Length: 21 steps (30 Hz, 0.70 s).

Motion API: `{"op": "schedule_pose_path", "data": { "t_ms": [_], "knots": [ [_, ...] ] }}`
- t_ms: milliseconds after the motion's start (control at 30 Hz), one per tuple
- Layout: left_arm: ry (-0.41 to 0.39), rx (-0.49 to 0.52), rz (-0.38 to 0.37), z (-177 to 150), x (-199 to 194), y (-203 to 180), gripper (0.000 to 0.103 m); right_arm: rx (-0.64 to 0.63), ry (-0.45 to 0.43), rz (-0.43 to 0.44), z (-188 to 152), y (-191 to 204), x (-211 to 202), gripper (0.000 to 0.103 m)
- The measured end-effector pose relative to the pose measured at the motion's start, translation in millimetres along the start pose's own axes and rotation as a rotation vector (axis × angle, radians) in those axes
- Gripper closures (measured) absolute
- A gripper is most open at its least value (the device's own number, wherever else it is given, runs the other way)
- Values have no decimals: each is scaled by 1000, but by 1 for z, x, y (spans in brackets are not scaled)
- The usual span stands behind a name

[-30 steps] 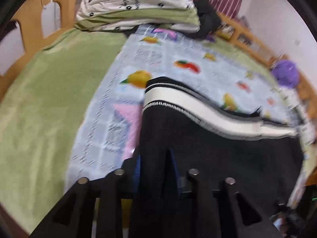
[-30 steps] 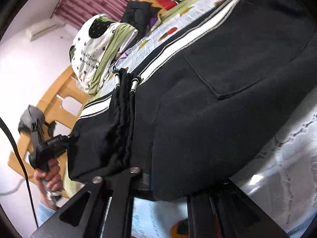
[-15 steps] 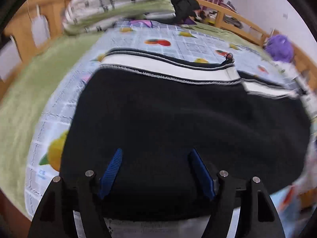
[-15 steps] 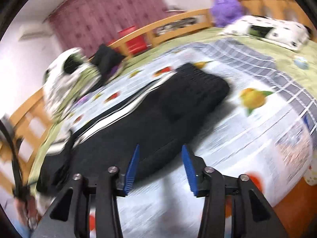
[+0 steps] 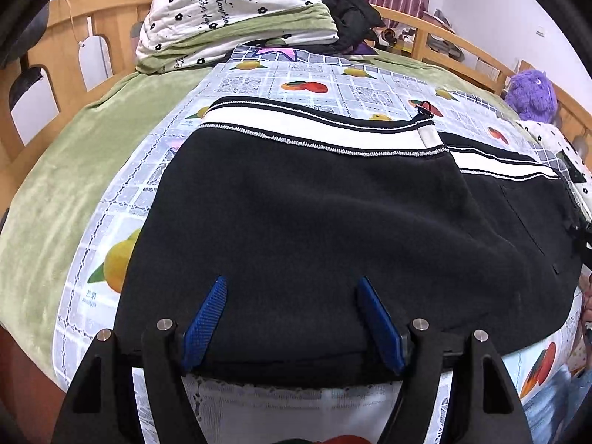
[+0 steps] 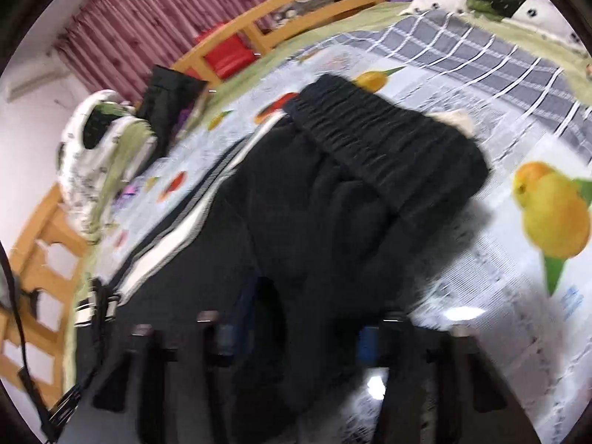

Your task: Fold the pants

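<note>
Black pants (image 5: 314, 229) with a white side stripe (image 5: 314, 122) lie folded on the fruit-print sheet (image 5: 310, 85). My left gripper (image 5: 292, 288) is open, its blue pads (image 5: 207, 318) just above the near edge of the fabric, holding nothing. In the blurred right wrist view the pants (image 6: 333, 222) show their elastic waistband (image 6: 388, 148) at the far end. My right gripper (image 6: 299, 333) is open, low over the near edge of the pants.
A stack of folded quilts (image 5: 236, 11) and dark clothes (image 5: 351, 11) sits at the head of the bed. Wooden bed rails (image 5: 444, 40) surround it. A purple plush toy (image 5: 531, 88) sits at the right. A green blanket (image 5: 74, 155) covers the left side.
Both grippers let go of the pants and opened. The left one now rests steady by the folded edge. The right one has swung down close over the fabric.
</note>
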<state>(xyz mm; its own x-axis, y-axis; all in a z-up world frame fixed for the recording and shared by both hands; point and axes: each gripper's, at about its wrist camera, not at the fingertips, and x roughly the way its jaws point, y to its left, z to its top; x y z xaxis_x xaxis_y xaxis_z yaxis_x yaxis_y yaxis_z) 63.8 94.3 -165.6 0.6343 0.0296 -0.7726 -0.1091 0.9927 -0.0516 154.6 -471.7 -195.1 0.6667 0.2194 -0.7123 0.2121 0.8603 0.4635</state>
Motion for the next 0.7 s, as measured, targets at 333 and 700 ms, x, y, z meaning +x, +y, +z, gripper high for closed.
{"op": "schedule_pose_path", "data": {
  "t_ms": [333, 700],
  "knots": [
    [-47, -53, -222, 21, -15, -29, 32, -81, 17, -69, 2, -6, -6, 81],
    [-11, 66, -286, -8, 3, -92, 32, -371, 5, -230, -39, 48, -64, 57]
  ]
}}
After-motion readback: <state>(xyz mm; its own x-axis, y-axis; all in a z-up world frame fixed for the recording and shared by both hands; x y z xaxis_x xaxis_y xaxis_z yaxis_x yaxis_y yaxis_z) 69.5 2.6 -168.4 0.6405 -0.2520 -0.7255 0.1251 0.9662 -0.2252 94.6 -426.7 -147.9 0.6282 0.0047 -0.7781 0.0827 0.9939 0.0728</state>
